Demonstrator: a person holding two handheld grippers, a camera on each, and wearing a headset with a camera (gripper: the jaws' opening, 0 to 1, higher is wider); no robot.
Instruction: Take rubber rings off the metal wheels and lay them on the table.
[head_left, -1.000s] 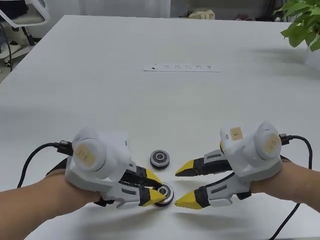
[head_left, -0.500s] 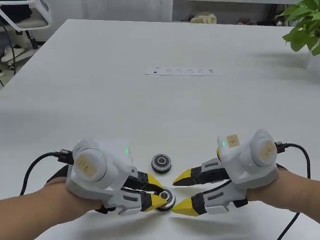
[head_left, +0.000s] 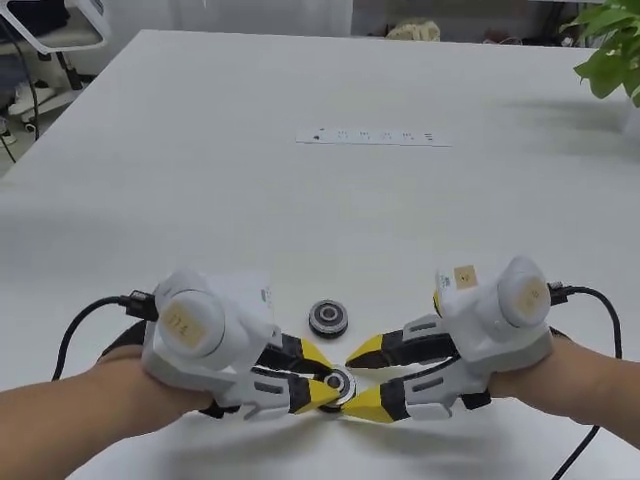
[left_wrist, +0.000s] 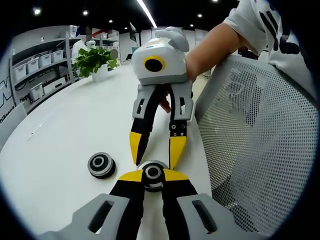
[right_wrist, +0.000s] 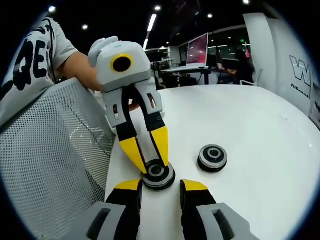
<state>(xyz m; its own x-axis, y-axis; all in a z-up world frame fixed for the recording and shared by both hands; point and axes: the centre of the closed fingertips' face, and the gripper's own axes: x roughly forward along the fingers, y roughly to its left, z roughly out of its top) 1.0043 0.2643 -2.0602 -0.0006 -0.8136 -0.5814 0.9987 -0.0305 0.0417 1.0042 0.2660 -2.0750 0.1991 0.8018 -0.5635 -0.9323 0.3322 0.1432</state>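
**A:** Where is the wheel?

**B:** The wheel (left_wrist: 152, 173) lies flat on the table (head_left: 300, 220), close to its near edge. The ring (right_wrist: 170, 181), which looks to be the dark outer band, is not yet off.

**A:** Which way does it point?

**B:** The bore faces straight up, so the axle line is vertical. As a round disc it has no long axis across the table.

**A:** And the grippers?

**B:** The left gripper (head_left: 322, 379) is closed on the wheel, one jaw on each side of the rim. The right gripper (head_left: 352, 384) faces it, partly open and holding nothing, with its tips at the wheel's edge.

**A:** How should the pull go?

**B:** I'd keep the left clamp firm and low. The right tips should pinch only the rubber and peel it upward along the axle, since a sideways pull would likely drag the wheel. The other wheel (head_left: 328, 317) lies flat just beyond, apart from them.
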